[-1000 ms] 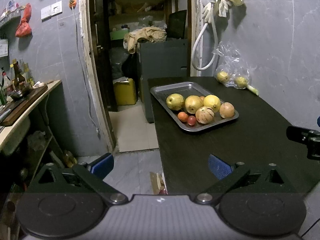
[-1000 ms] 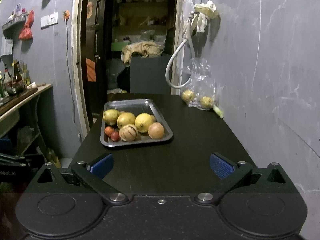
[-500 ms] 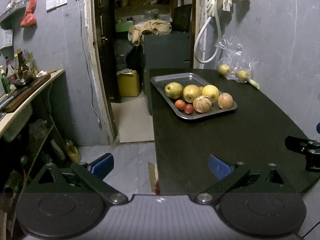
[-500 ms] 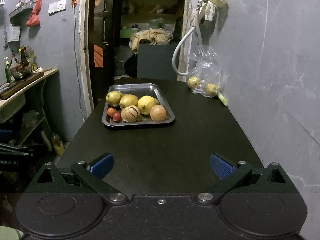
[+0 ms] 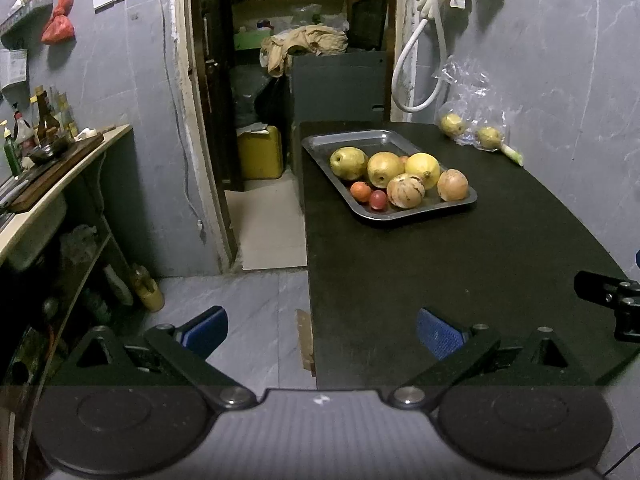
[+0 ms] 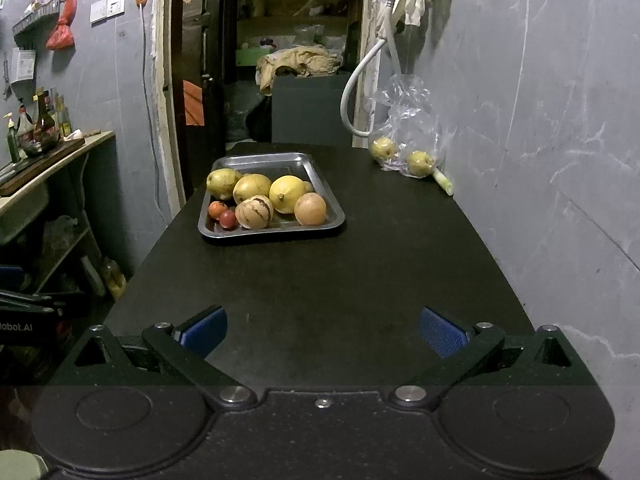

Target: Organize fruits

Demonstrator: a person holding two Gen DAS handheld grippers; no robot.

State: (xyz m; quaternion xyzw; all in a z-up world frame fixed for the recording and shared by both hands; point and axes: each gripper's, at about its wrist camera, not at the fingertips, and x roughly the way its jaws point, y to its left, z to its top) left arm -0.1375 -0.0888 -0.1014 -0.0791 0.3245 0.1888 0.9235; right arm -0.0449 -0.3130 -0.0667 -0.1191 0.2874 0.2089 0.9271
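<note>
A metal tray (image 5: 352, 139) (image 6: 276, 159) holds several fruits on the black table (image 5: 440, 272) (image 6: 340, 280): yellow-green pears, a yellow fruit (image 6: 287, 193), a striped round fruit (image 5: 405, 190) (image 6: 253, 211), an orange-brown round one (image 5: 452, 185) (image 6: 310, 209) and two small red ones (image 5: 369, 195). A clear plastic bag (image 5: 476, 120) (image 6: 404, 128) with two more pears lies by the wall. My left gripper (image 5: 322, 332) hangs open over the table's left near edge. My right gripper (image 6: 323, 331) is open above the near end of the table. Both are far from the tray and hold nothing.
A grey wall runs along the table's right side with a white hose (image 5: 416, 72). To the left are the tiled floor (image 5: 248, 300), a doorway with a yellow jerrycan (image 5: 260, 152), and a counter (image 5: 60, 168) with bottles. The right gripper's body (image 5: 608, 300) shows at the left view's right edge.
Both grippers have drawn back and risen slightly, so the tray looks smaller and farther. Both stay open and nothing on the table has moved.
</note>
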